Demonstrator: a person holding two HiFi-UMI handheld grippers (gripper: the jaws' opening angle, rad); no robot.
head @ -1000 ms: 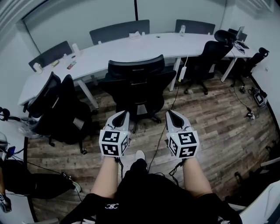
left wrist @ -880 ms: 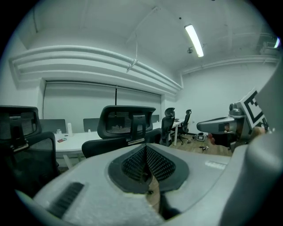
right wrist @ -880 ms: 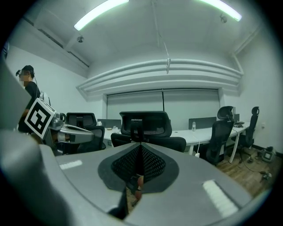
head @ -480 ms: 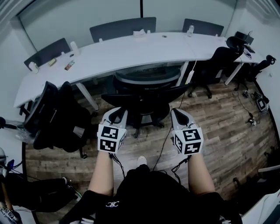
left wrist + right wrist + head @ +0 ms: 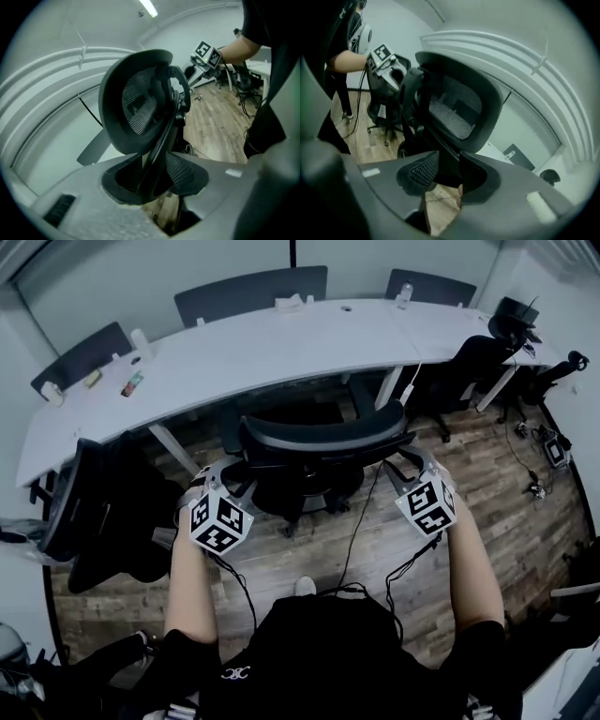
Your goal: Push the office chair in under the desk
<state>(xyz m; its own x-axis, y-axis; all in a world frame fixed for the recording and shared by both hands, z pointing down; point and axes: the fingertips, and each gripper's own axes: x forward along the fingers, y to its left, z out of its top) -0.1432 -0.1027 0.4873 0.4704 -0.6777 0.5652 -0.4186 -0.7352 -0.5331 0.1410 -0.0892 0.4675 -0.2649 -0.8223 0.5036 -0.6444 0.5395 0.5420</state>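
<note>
The black mesh office chair (image 5: 319,442) stands with its back to me, its seat at the edge of the long curved white desk (image 5: 262,348). My left gripper (image 5: 225,474) is at the left edge of the backrest and my right gripper (image 5: 405,463) at the right edge. In the left gripper view the chair's (image 5: 140,103) back frame runs between the opening jaws of the left gripper (image 5: 152,173). In the right gripper view the backrest (image 5: 459,108) edge likewise lies between the opening jaws of the right gripper (image 5: 449,171). I see no firm press on either side.
Another black chair (image 5: 94,512) stands close on the left and one more (image 5: 469,371) at the right end of the desk. Grey chairs (image 5: 248,292) line the far side. Cables (image 5: 361,549) trail over the wooden floor near my legs. Small items lie on the desktop.
Both grippers have moved apart from in front of me out to the two sides of the chair's back. Their jaws, shut before, now stand apart round the backrest edges.
</note>
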